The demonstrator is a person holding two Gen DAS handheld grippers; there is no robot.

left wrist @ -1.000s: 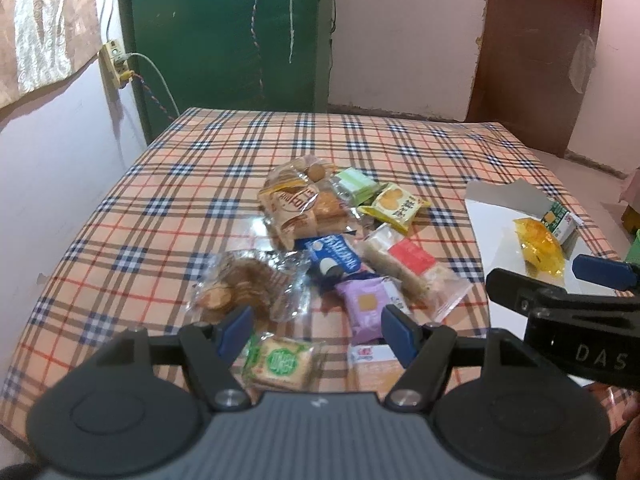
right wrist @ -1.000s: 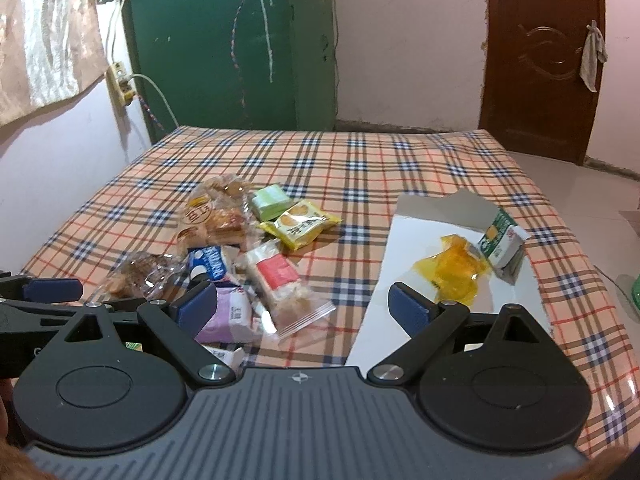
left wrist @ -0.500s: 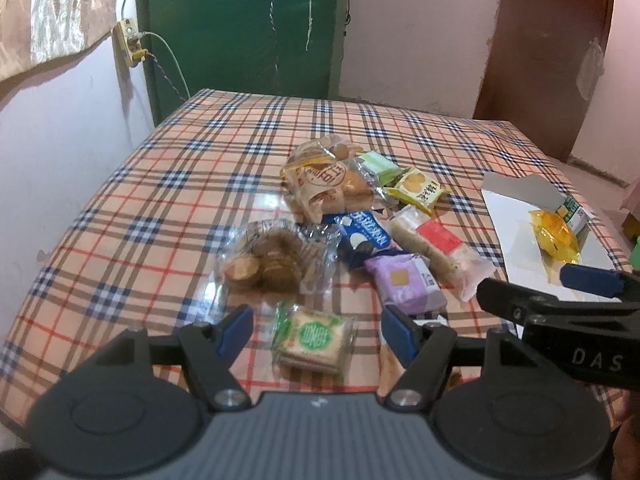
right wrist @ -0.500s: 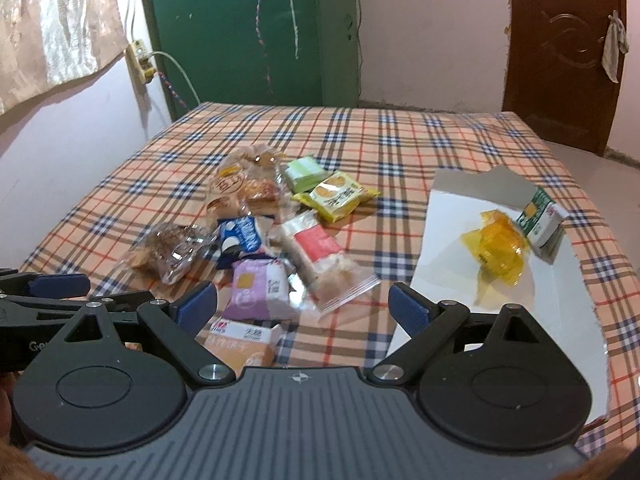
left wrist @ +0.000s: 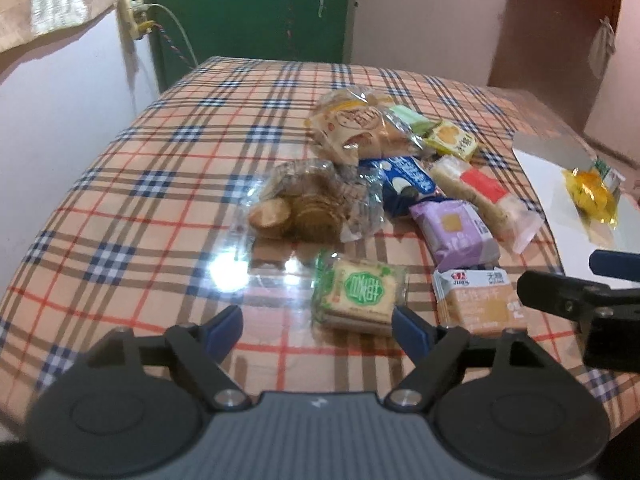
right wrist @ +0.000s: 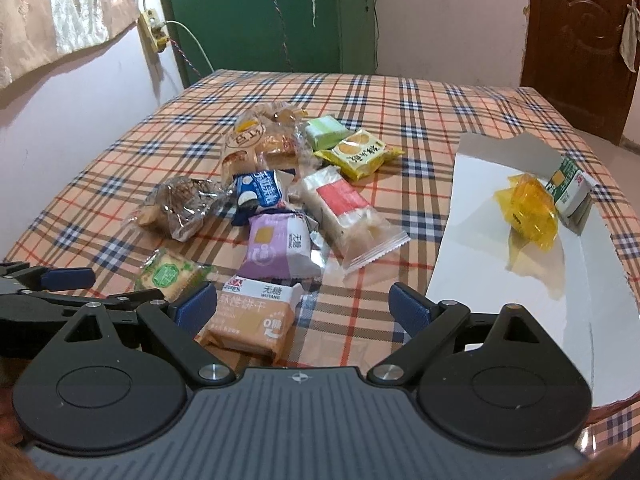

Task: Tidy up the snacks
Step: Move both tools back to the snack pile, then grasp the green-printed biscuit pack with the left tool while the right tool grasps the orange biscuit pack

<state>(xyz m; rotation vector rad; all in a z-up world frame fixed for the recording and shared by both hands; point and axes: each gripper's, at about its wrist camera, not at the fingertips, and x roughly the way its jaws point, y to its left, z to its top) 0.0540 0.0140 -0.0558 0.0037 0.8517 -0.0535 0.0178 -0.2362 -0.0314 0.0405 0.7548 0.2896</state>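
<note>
Right wrist view, plaid tablecloth (right wrist: 420,120), green door (right wrist: 256,12), brown door (right wrist: 580,40)

Snack packets (left wrist: 400,200) are crowding the counter's (left wrist: 160,184) middle; bare cloth is lying open on the left side.

Table covered by a plaid cloth (right wrist: 420,96), green door (right wrist: 256,12) set in the far wall, brown wooden door (right wrist: 580,40) at far right, curtain (right wrist: 52,8) hung at left, wall socket (right wrist: 154,34) with cables fixed beside it, pale walls (right wrist: 448,16)
</note>
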